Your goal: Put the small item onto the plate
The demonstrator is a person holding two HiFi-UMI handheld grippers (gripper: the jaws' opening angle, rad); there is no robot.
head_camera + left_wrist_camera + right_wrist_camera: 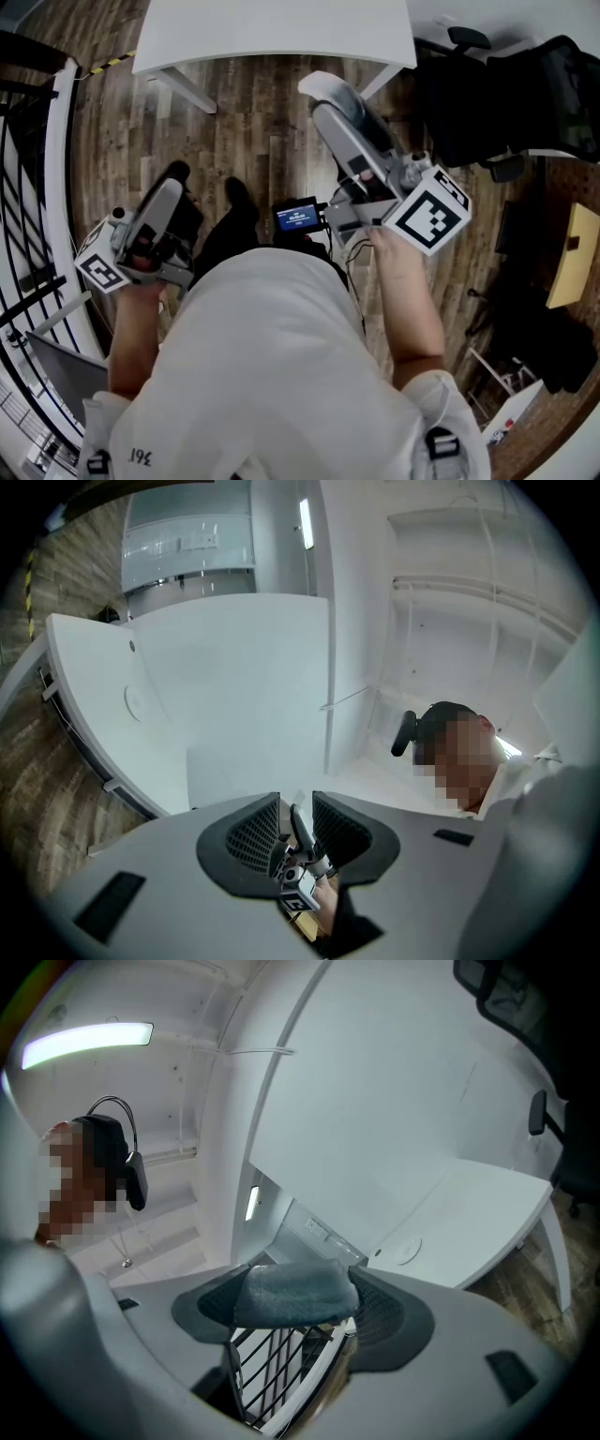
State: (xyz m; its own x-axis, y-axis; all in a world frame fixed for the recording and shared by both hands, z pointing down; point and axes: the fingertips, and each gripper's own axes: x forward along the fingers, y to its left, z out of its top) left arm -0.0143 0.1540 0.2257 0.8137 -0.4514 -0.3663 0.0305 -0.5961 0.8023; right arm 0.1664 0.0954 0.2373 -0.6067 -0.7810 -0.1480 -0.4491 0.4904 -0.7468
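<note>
A small grey-blue soft item [295,1296] is clamped between the black pads of my right gripper [295,1288]. In the head view this right gripper [330,98] is raised in front of my chest, with the item [323,84] at its tip above the wooden floor. My left gripper [173,211] is held low at the left. In its own view, the left gripper [296,803] has its jaws a narrow slit apart with nothing between them. Through the slit shows the right gripper's marker cube [300,897]. No plate is visible in any view.
A white table [272,33] stands ahead on the wood floor, also seen as the table [216,696] and the table [487,1213]. A black railing [28,187] runs along the left. Black office chairs [487,103] stand at the right. A small lit screen [298,216] hangs at my chest.
</note>
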